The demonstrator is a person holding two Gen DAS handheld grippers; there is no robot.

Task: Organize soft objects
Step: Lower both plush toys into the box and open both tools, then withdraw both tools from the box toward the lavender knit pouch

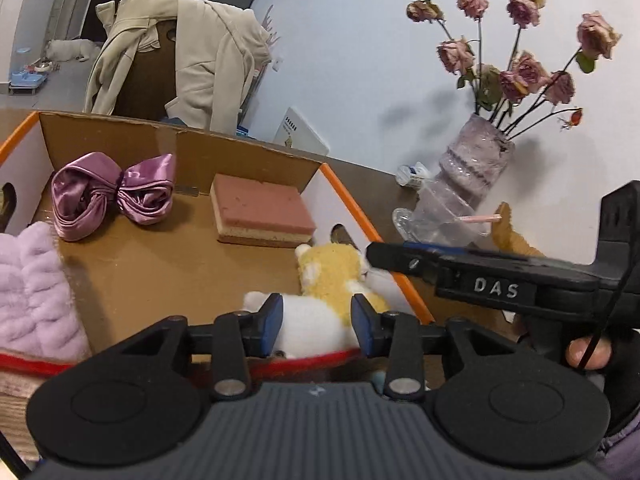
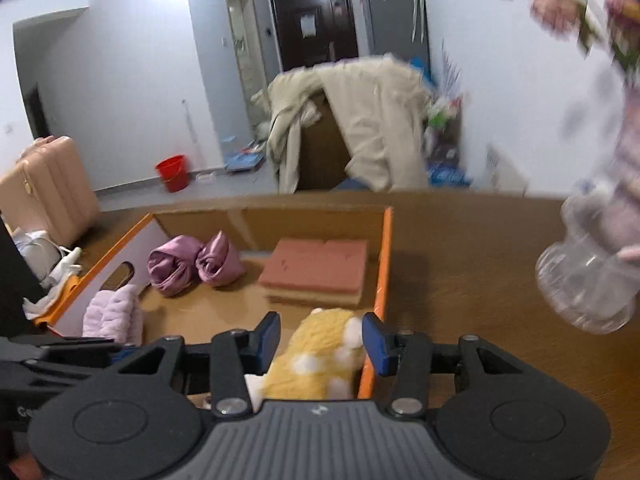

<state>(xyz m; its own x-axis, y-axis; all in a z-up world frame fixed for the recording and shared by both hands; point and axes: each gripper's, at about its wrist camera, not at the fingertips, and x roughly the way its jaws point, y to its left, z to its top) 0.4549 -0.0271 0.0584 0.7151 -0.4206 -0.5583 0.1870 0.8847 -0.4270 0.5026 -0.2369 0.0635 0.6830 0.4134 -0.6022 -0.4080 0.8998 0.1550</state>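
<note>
While a glass vase of dried roses stands beside the box, both grippers, left and right, bracket the plush toy lying lengthwise along its right wall, head toward the sponge.

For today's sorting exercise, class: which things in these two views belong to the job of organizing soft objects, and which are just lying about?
Belonging to the job:
plush toy, between the fingers of both the left hand-held gripper and the right hand-held gripper
cardboard box
satin bow
pink sponge
fluffy lilac cloth

Just lying about:
vase of dried roses
beige coat
red bucket
pink suitcase
</note>
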